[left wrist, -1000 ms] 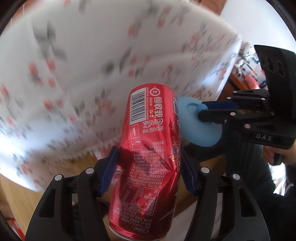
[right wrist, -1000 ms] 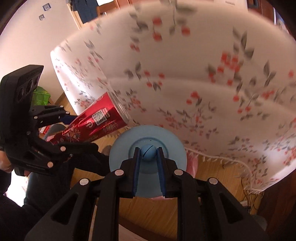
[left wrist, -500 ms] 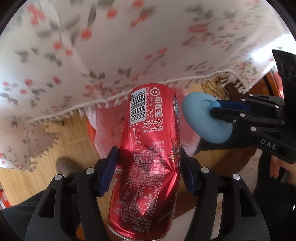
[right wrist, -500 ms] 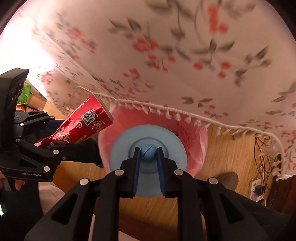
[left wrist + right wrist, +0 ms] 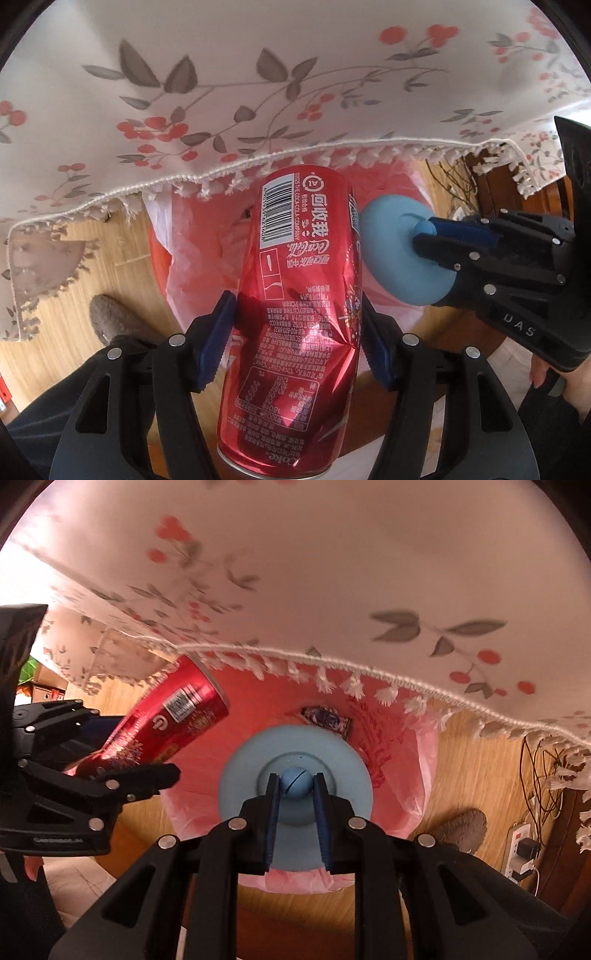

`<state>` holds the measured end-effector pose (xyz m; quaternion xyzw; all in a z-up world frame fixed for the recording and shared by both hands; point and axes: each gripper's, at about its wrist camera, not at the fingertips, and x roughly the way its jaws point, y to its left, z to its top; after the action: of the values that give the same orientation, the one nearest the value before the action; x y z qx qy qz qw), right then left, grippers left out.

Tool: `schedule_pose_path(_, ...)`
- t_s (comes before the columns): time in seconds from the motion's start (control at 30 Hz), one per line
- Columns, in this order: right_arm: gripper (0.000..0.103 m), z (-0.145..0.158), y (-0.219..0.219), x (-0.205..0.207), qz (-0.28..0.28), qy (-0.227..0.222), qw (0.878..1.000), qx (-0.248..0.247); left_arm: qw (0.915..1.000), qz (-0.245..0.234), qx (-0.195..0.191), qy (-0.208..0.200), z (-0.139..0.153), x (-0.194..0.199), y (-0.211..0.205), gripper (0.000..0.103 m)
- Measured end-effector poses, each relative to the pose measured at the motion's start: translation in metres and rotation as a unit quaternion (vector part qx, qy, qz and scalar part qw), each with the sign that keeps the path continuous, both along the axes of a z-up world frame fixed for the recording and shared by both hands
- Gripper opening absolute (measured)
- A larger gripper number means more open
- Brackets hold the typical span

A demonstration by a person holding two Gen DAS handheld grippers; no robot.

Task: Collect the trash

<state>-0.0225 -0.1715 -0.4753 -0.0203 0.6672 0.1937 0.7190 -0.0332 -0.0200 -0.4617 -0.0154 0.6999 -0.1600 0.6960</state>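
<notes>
I am holding both items above the bin (image 5: 424, 760) — left tongs (image 5: 299, 332) pinching the can (image 5: 295, 314), right tongs (image 5: 295, 797) pinching the blue lid (image 5: 295, 753). One wrapper (image 5: 327, 718) is lying inside; both drops are remaining.

The dented red Coke can (image 5: 295, 314) is clamped at mid-body in the left tongs (image 5: 295, 328), its top tilted forward over the pink-lined bin (image 5: 413, 760) ahead. The pale blue round lid (image 5: 295, 775) sits in the right tongs (image 5: 295, 786), gripped by its knob, face toward the bin opening. A dark wrapper (image 5: 327, 718) lies inside the bin beyond it.
</notes>
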Motion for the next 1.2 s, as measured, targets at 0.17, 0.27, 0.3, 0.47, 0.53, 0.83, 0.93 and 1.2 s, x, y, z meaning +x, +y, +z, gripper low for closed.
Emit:
schedule_pose_path(0.17, 0.053, -0.010, 0.000, 0.003, -0.008, 0.002, 1.000, -0.010, 0.9999, 0.011, 0.003, 0.012, -0.010, 0.008, 0.000, 0.082)
schedule_pose_path(0.27, 0.060, -0.012, 0.000, 0.003, -0.007, 0.000, 1.000, -0.016, 0.9998, 0.014, 0.007, 0.014, -0.013, 0.009, 0.002, 0.089)
schedule_pose_path(0.3, 0.062, -0.012, -0.001, 0.003, -0.007, 0.000, 1.000, -0.017, 0.9998, 0.013, 0.011, 0.014, -0.013, 0.008, 0.001, 0.091)
schedule_pose_path(0.47, 0.082, 0.010, -0.003, -0.006, -0.004, -0.026, 0.999, -0.036, 0.9998, 0.014, 0.010, 0.007, 0.002, -0.006, 0.001, 0.092)
schedule_pose_path(0.53, 0.086, 0.022, -0.006, -0.009, -0.006, -0.030, 0.999, -0.039, 0.9997, 0.018, 0.013, -0.009, 0.017, -0.013, 0.000, 0.092)
schedule_pose_path(0.83, 0.097, 0.093, -0.018, -0.036, -0.049, -0.068, 0.996, -0.033, 0.9971, 0.033, 0.025, -0.064, 0.091, -0.039, 0.003, 0.098)
schedule_pose_path(0.93, 0.098, 0.126, -0.022, -0.046, -0.055, -0.100, 0.993, -0.023, 0.9946, 0.044, 0.037, -0.086, 0.122, -0.048, 0.006, 0.097)
schedule_pose_path(1.2, 0.098, 0.199, -0.025, -0.072, -0.059, -0.139, 0.988, 0.011, 0.9916, 0.047, 0.010, -0.120, 0.186, -0.070, 0.016, 0.097)
